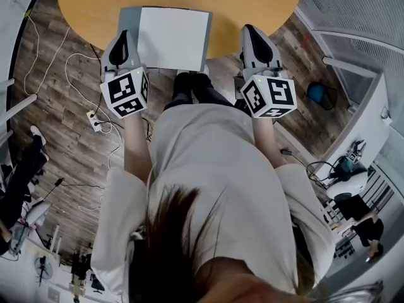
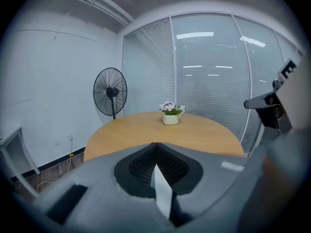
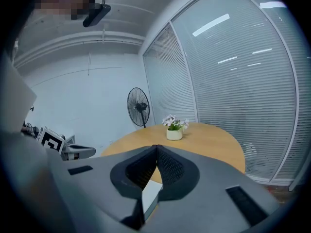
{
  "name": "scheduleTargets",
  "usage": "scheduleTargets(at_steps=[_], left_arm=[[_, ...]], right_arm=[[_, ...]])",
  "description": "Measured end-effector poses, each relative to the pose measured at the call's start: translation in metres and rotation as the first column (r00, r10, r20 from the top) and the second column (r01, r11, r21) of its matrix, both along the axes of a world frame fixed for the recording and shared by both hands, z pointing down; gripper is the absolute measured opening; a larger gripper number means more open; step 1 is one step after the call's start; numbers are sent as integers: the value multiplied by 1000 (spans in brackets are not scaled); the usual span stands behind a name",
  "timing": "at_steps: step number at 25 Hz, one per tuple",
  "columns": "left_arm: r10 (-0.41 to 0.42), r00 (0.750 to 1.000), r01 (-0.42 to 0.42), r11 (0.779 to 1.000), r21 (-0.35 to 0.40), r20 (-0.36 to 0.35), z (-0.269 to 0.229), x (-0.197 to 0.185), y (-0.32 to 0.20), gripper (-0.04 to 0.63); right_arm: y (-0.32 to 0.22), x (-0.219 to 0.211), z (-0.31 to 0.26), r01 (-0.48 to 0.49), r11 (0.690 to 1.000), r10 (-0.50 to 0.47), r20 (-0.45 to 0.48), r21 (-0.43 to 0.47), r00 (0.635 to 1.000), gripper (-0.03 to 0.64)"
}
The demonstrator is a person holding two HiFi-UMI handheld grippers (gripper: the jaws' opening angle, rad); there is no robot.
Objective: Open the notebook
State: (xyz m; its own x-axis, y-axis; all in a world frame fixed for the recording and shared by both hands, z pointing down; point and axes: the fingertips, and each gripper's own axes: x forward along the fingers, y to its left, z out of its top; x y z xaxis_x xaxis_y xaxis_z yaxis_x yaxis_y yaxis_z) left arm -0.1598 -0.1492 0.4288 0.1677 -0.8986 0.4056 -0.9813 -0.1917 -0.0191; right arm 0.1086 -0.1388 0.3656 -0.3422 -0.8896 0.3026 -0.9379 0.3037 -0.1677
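Your left gripper [image 1: 124,35] and right gripper [image 1: 248,29] both have fingers clenched on nothing, sitting at 9 and 3 o'clock of the notebook [image 1: 173,38], which lies flat at the counter's [image 1: 252,5] 6 o'clock edge.

The round table [image 1: 252,11] had a smooth, satin wood-look top. The notebook [image 1: 173,38] showed matt white paper against a dull grey cover. The floor [image 1: 63,112] was grainy wood plank. The left gripper [image 1: 123,36] and right gripper [image 1: 250,30] had matt grey plastic shells with black mesh-textured pads [image 2: 141,168]. The flowerpot [image 2: 170,120] looked smooth and white.
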Motion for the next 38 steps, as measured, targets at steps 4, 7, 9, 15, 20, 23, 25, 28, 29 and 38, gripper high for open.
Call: scheduleTargets(at_steps=[4,7,9,15,20,23,25,28,29,38], left_arm=[[30,999,-29,998,55,-17,-26,18,-11,15],[59,998,-57,994,90,-21,-44,35,-18,15],[79,996,-76,991,113,-28,-55,46,-22,15],[147,988,-138,971,193,-35,-94,75,-25,15],[197,979,-179,950,257,-47,-127,95,-24,15],[227,972,-203,935,291,-51,-144,103,-20,15],[244,968,-216,924,315,-53,-155,107,-17,15],[262,964,-229,912,340,-52,-167,112,-12,15],[267,962,-233,909,347,-52,-170,113,-10,15],[288,955,-232,876,422,-73,-206,114,2,15]], right_arm=[[-3,5,-10,-2,1000,2,1,22,1000,0],[-5,10,-18,-3,999,2,6,42,1000,0],[-6,12,-23,-3,999,3,10,54,1000,0],[-5,16,-43,-3,995,1,22,103,1000,0],[-4,13,-71,25,983,-27,9,181,1000,0],[-2,7,-86,50,975,-48,-12,216,999,2],[-2,3,-97,65,969,-62,-24,237,998,2],[0,-2,-110,89,963,-86,-26,255,996,2],[1,-3,-114,96,961,-93,-23,260,995,2],[8,2,-138,72,948,-76,-2,309,997,2]])
